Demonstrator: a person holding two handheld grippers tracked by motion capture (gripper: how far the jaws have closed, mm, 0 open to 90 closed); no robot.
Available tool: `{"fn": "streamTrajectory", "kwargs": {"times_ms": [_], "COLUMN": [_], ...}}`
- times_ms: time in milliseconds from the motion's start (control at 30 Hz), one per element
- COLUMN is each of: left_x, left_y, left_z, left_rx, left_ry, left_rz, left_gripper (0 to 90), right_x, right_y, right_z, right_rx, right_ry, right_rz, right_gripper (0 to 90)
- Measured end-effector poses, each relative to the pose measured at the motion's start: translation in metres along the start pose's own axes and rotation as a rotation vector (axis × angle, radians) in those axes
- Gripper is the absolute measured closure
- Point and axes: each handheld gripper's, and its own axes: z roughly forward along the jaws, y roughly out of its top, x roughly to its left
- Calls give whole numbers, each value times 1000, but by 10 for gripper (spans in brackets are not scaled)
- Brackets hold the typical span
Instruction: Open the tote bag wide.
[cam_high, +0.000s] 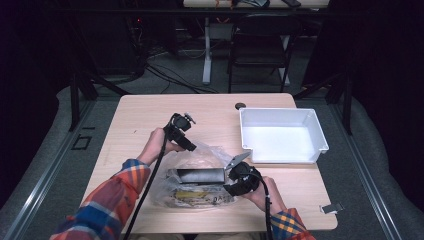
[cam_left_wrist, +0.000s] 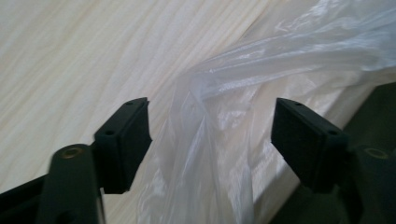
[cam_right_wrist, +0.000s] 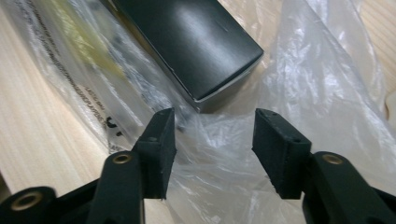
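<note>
Your left gripper (cam_left_wrist: 210, 140) has its jaws spread, a loose fold of the clear plastic bag (cam_high: 200, 175) lying between them without either pad pressing on it. Your right gripper (cam_right_wrist: 212, 149) is spread too, over crumpled film just short of the black box (cam_right_wrist: 187, 42) inside the bag, which lies on the wooden table (cam_high: 140, 115) between your two hands

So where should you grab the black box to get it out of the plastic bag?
Probably by its two long sides near the end closest to the right tool. The black box lies flat and narrow, that corner pokes toward the plastic bag opening, and film drapes over the rest. Come in level from the right.
</note>
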Motion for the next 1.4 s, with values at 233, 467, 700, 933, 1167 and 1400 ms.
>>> {"fn": "streamTrajectory", "kwargs": {"times_ms": [233, 467, 700, 933, 1167, 1400], "left_x": [-20, -59, -80, -66, -29, -4], "left_y": [-37, -93, -125, -156, -184, -196], "left_z": [-51, -66, -53, -43, -40, -31], "left_rx": [-102, -154, -152, -163, -149, -111], "left_ry": [-27, -106, -21, -23, 8, 75], "left_rz": [33, 80, 159, 85, -81, -168], "left_gripper": [206, 180, 534, 899, 899, 899], "right_x": [2, 1, -4, -9, -14, -26], "right_y": [3, 2, 0, -2, -2, -4], "right_z": [-4, -4, 2, 9, 20, 27], "right_rx": [-15, -3, 29, 56, 85, 100], "right_ry": [4, -1, 0, -2, 5, 9], "right_rz": [-8, 13, 28, 46, 63, 99], "right_gripper": [391, 381, 381, 381, 365, 341]}}
